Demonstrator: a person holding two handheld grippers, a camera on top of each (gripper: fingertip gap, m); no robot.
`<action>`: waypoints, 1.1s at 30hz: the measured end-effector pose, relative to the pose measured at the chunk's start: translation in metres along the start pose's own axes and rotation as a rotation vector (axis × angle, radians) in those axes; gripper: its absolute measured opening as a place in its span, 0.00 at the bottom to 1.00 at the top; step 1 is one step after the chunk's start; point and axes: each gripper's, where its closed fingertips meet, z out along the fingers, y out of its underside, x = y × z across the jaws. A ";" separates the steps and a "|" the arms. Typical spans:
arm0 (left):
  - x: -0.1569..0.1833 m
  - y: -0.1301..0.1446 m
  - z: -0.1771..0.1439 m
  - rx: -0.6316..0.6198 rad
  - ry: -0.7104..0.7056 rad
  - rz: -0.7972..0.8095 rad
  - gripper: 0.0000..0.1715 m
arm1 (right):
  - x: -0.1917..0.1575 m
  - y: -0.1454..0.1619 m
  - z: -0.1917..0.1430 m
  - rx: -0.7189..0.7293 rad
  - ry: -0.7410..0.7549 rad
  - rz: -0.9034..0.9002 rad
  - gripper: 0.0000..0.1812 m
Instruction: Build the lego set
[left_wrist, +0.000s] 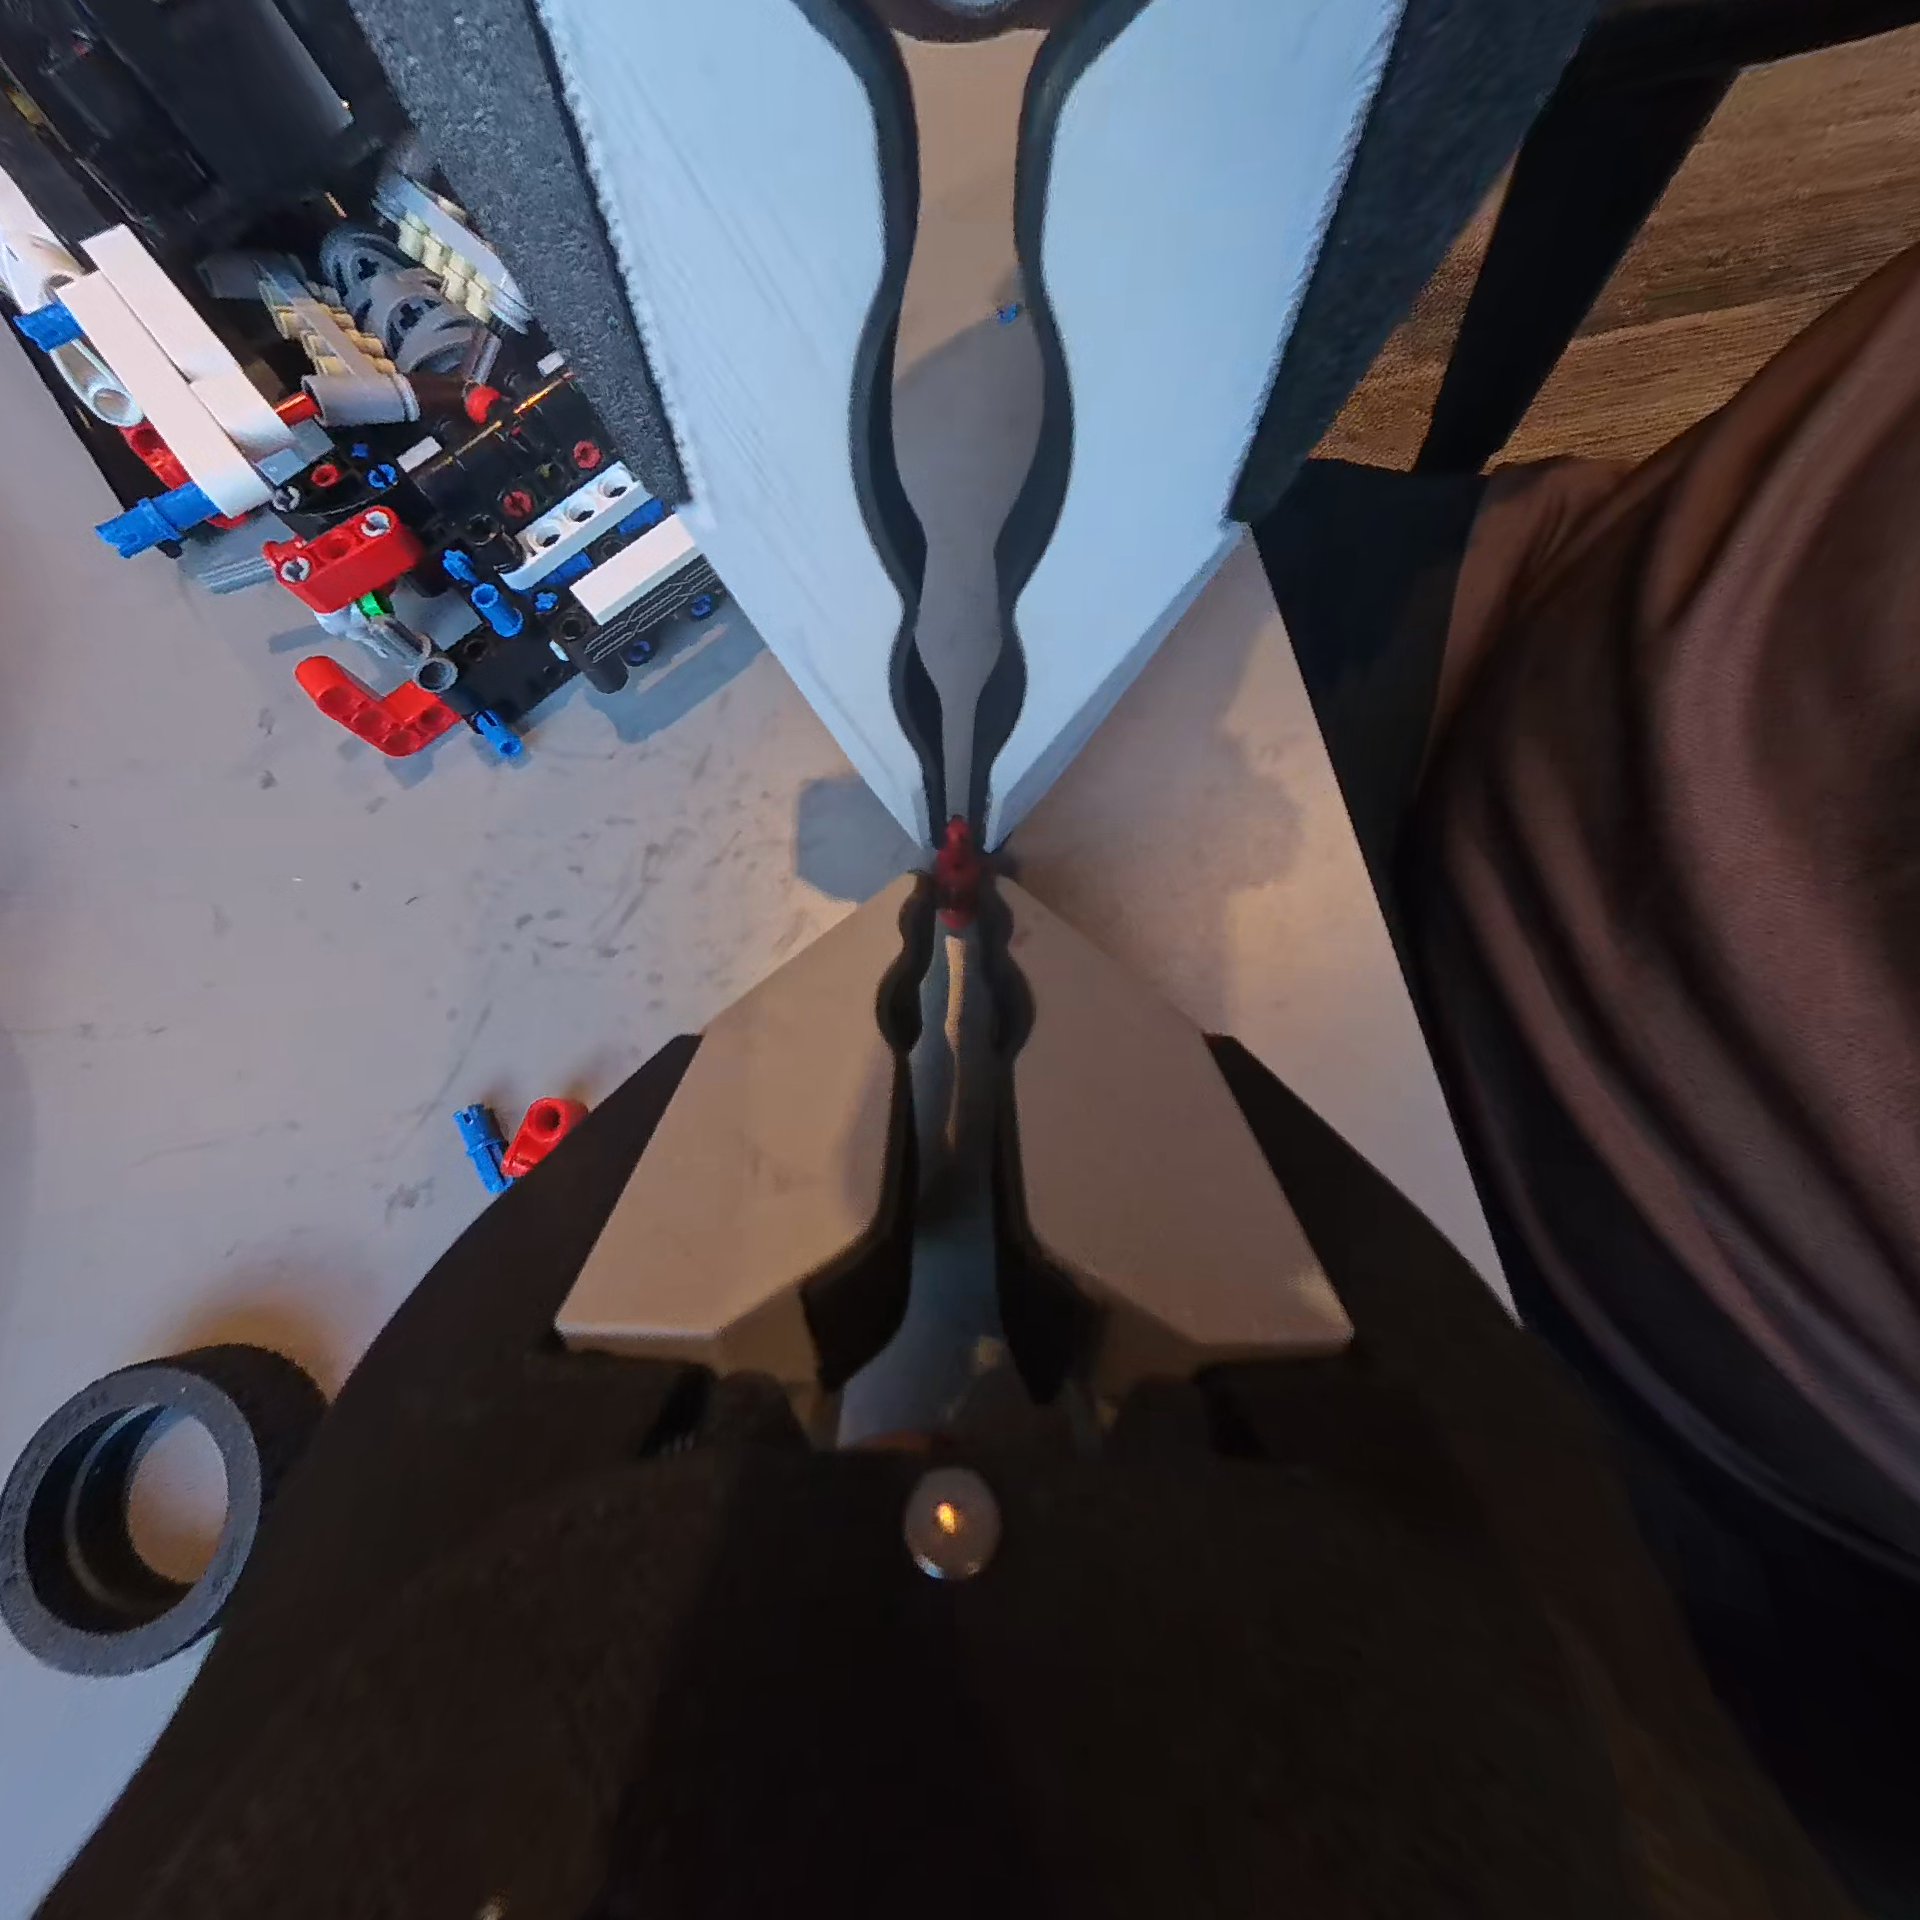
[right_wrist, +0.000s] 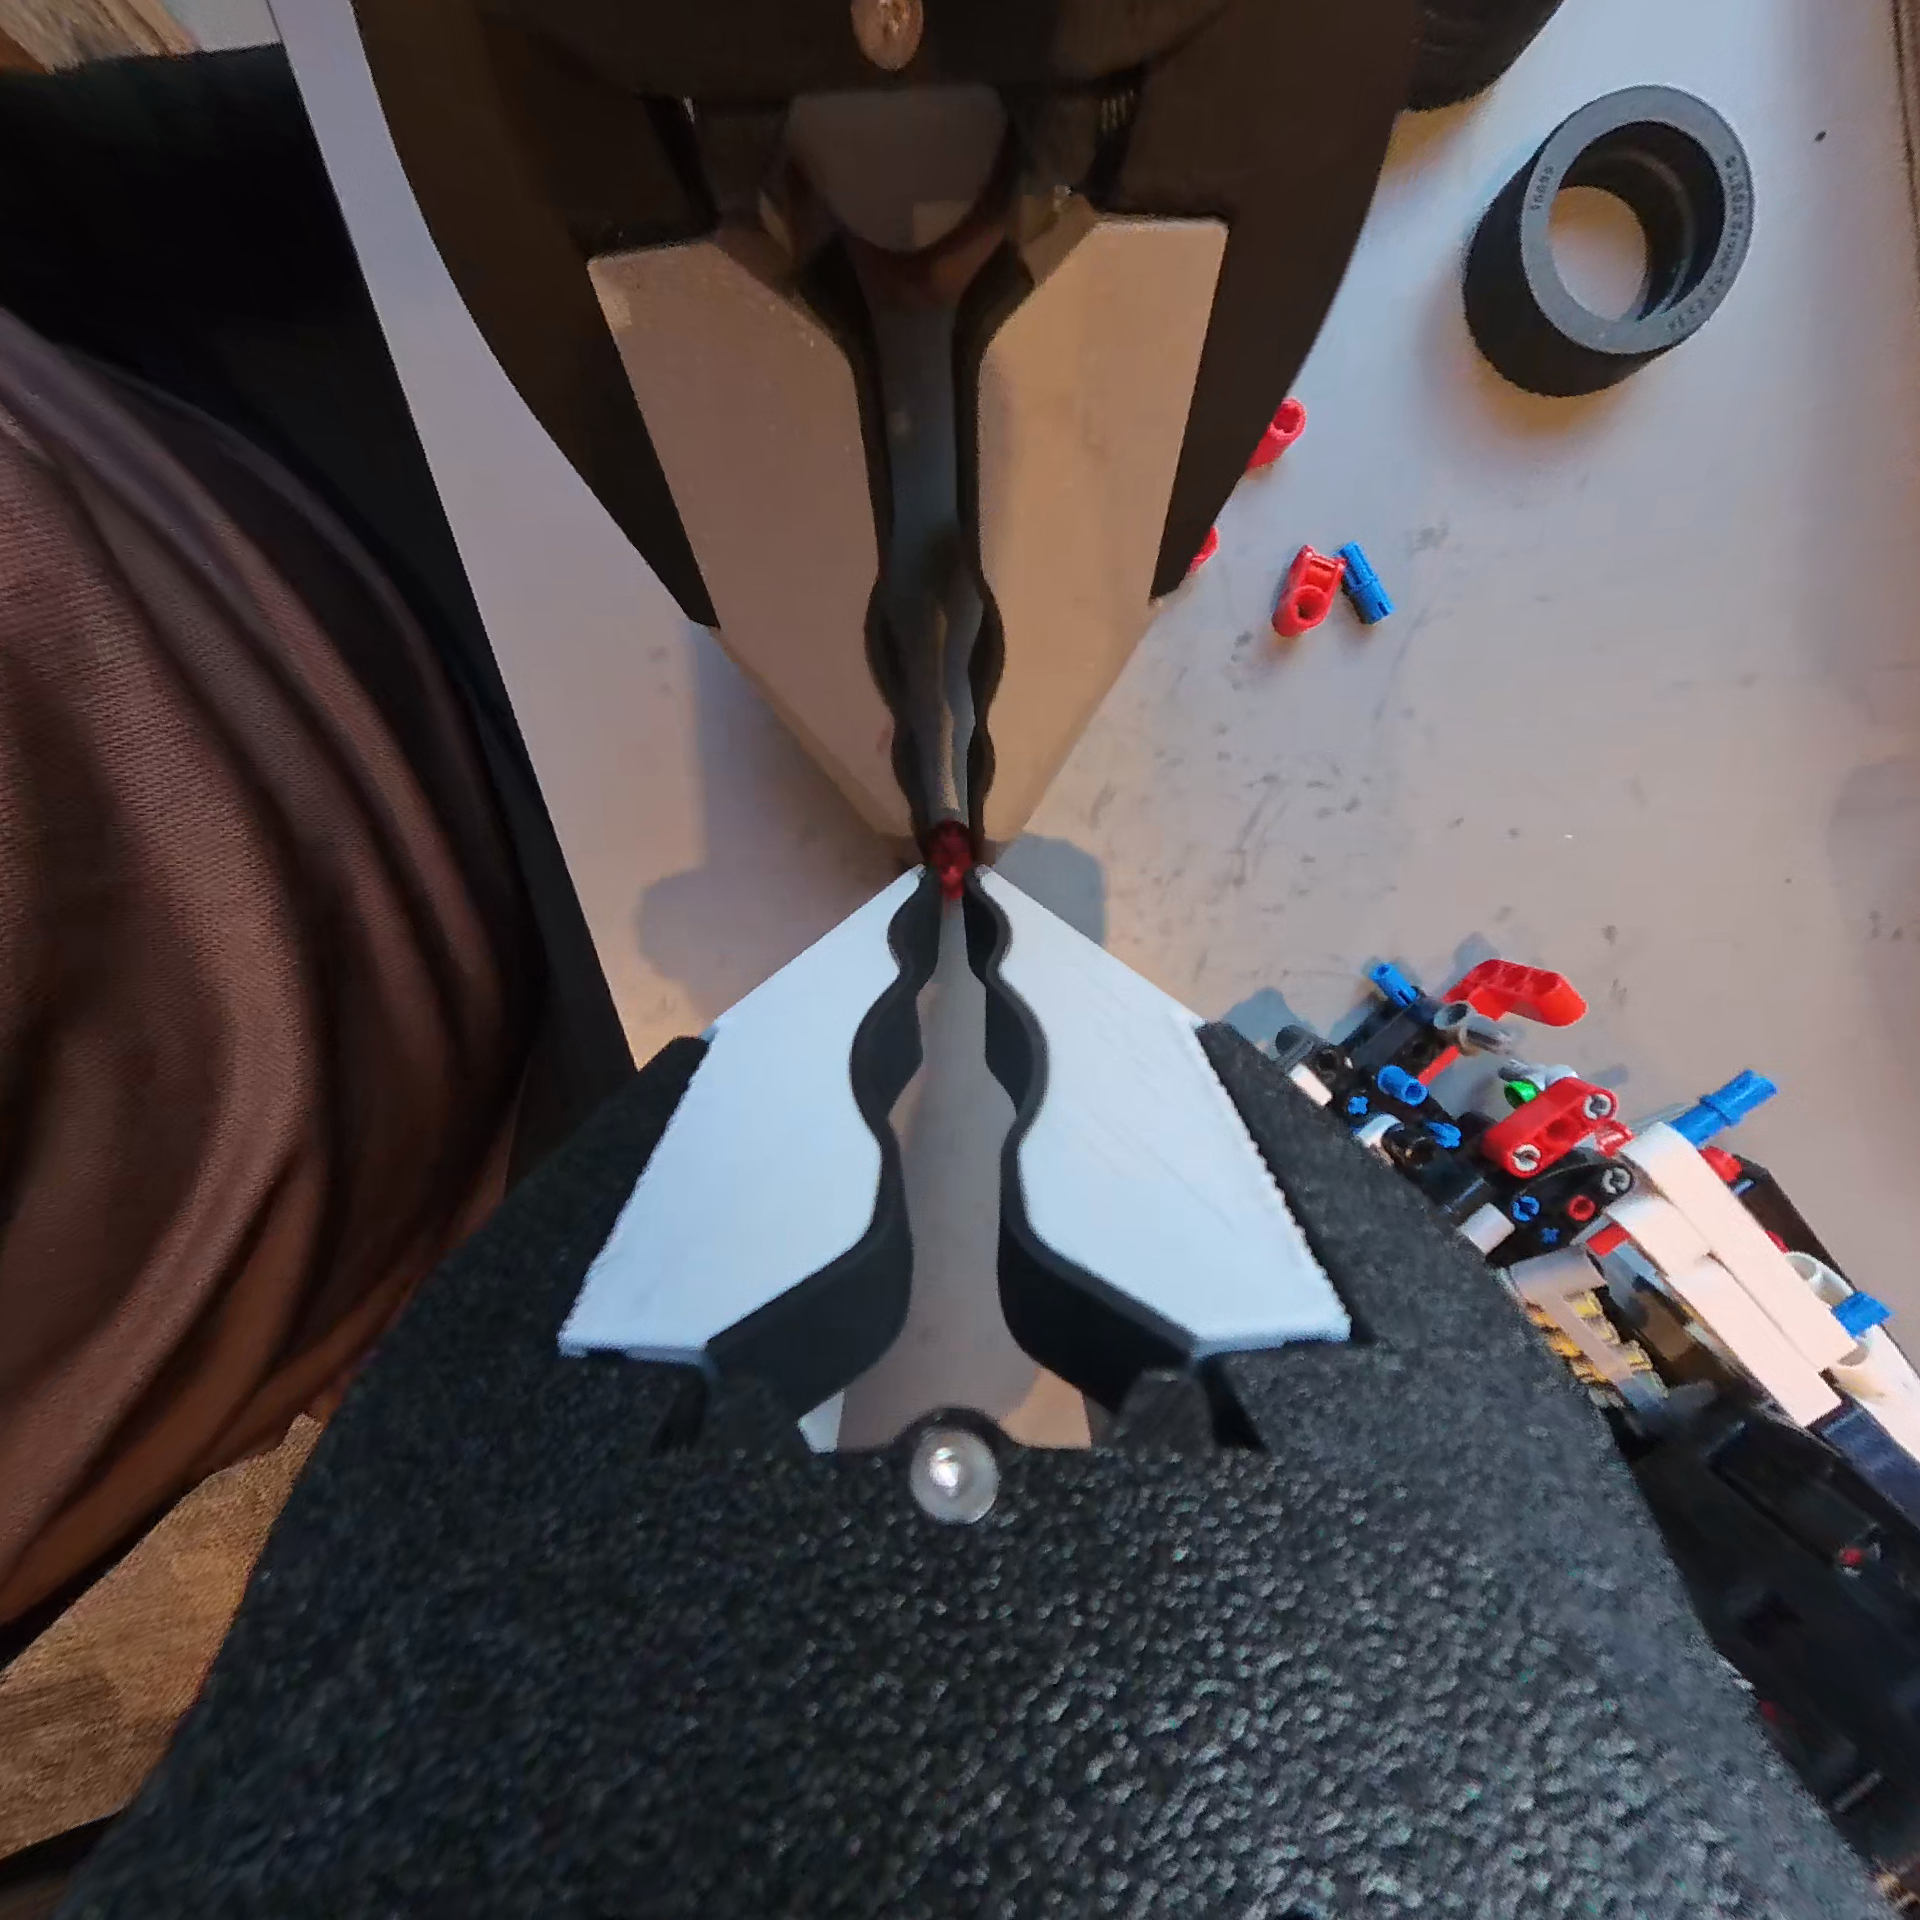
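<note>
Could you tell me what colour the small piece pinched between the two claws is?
Red small piece; clearest in the right wrist view.

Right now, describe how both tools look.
The left tool has a smooth black body and beige wedge-shaped fingers with wavy black pads. The right tool has a grainy black body, pale blue-white ribbed fingers, the same pads. Each carries a shiny round screw head.

Left gripper and right gripper are meeting tip to tip, both pinching the same small red pin above the table, jaws nearly closed.
</note>
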 end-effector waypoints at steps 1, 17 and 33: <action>0.000 0.000 0.000 0.000 -0.003 0.001 0.03 | 0.000 0.000 0.000 0.003 0.001 0.002 0.02; 0.000 0.000 0.000 -0.001 -0.003 -0.011 0.03 | -0.001 0.002 0.001 -0.017 -0.021 -0.024 0.02; -0.004 0.002 -0.001 -0.001 -0.024 -0.038 0.03 | 0.002 0.001 0.003 0.076 -0.102 0.159 0.03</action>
